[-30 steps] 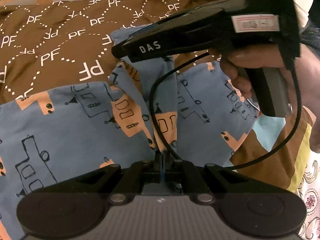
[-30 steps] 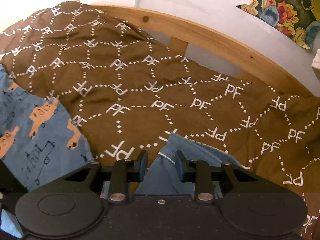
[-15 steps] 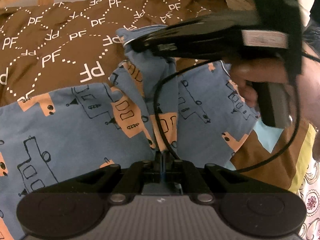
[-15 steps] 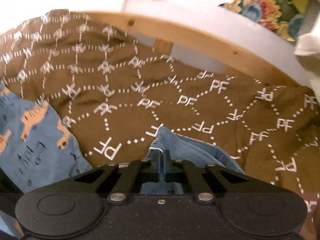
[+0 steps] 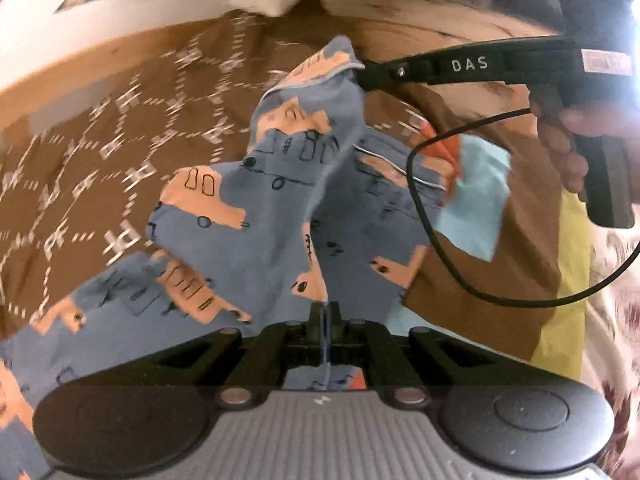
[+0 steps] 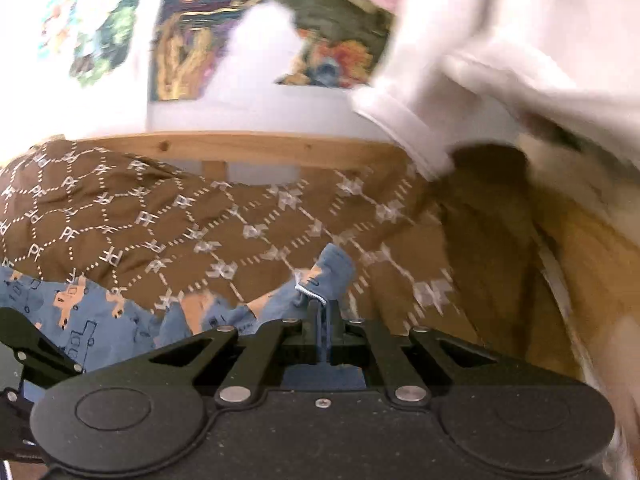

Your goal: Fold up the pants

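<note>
The blue pants (image 5: 276, 216) with orange vehicle print hang lifted above the brown PF-patterned bedspread (image 5: 100, 152). My left gripper (image 5: 325, 314) is shut on a fold of the pants close to the camera. My right gripper (image 5: 362, 74), seen from the left wrist view, is shut on the hem at the top of the raised cloth. In the right wrist view my right gripper (image 6: 323, 312) pinches the blue hem (image 6: 328, 270), and the rest of the pants (image 6: 80, 312) trails to the lower left.
A wooden bed rail (image 6: 248, 150) runs behind the bedspread, with a white wall and colourful pictures (image 6: 224, 28) above. A white sleeve (image 6: 480, 80) is at upper right. A light blue cloth (image 5: 476, 200) and yellow fabric (image 5: 572, 256) lie to the right.
My right gripper closed on the hem, and both grippers have lifted the pants up off the bedspread. The cloth now hangs stretched between them; the views are tilted higher and blurred.
</note>
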### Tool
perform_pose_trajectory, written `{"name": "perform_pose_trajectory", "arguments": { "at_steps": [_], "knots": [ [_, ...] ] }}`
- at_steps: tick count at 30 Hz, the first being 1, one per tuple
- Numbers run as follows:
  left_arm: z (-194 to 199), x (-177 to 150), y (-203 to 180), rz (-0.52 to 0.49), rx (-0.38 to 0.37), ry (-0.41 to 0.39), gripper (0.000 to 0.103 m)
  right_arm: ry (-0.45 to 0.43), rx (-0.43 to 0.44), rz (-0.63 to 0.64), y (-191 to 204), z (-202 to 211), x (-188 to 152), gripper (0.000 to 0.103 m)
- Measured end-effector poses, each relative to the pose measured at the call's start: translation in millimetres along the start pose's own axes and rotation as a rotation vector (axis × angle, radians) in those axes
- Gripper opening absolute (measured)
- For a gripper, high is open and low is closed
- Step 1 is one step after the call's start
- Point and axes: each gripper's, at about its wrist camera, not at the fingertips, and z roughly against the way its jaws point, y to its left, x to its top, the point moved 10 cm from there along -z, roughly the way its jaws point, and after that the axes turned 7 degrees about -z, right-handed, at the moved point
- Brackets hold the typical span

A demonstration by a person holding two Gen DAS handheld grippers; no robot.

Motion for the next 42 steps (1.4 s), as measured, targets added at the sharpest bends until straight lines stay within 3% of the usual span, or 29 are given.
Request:
{"name": "perform_pose_trajectory", "arguments": {
  "at_steps": [4, 8, 15, 22, 26, 29, 40, 41, 42],
  "knots": [
    [-5, -4, -19, -0.098, 0.006, 0.030, 0.001, 0.076, -0.033, -0.045, -18, 10, -37, 0.000],
    [-11, -10, -27, -0.134, 0.019, 0.060, 0.001, 0.156, -0.036, -0.101, -29, 5, -68, 0.002],
    [-15, -12, -28, -0.127, 0.021, 0.078, 0.001, 0.186, 0.053, -0.267, -45, 4, -78, 0.044],
    [-15, -14, -25, -0.119, 0.019, 0.082, 0.001, 0.164, 0.103, -0.330, -49, 0, -59, 0.058],
    [-18, -14, -25, -0.115, 0.020, 0.091, 0.001, 0.182, 0.069, -0.313, -50, -15, -54, 0.052],
    [-18, -14, -25, -0.113, 0.020, 0.091, 0.001, 0.197, 0.014, -0.298, -55, -25, -55, 0.040],
    [-20, -15, -23, -0.096, 0.015, 0.097, 0.001, 0.235, -0.029, -0.327, -64, -25, -65, 0.038],
    [-20, -15, -23, -0.095, 0.015, 0.097, 0.001, 0.234, -0.033, -0.325, -64, -27, -64, 0.036],
    [-20, -14, -23, -0.092, 0.017, 0.097, 0.001, 0.225, -0.042, -0.316, -64, -28, -61, 0.021]
  ]
}}
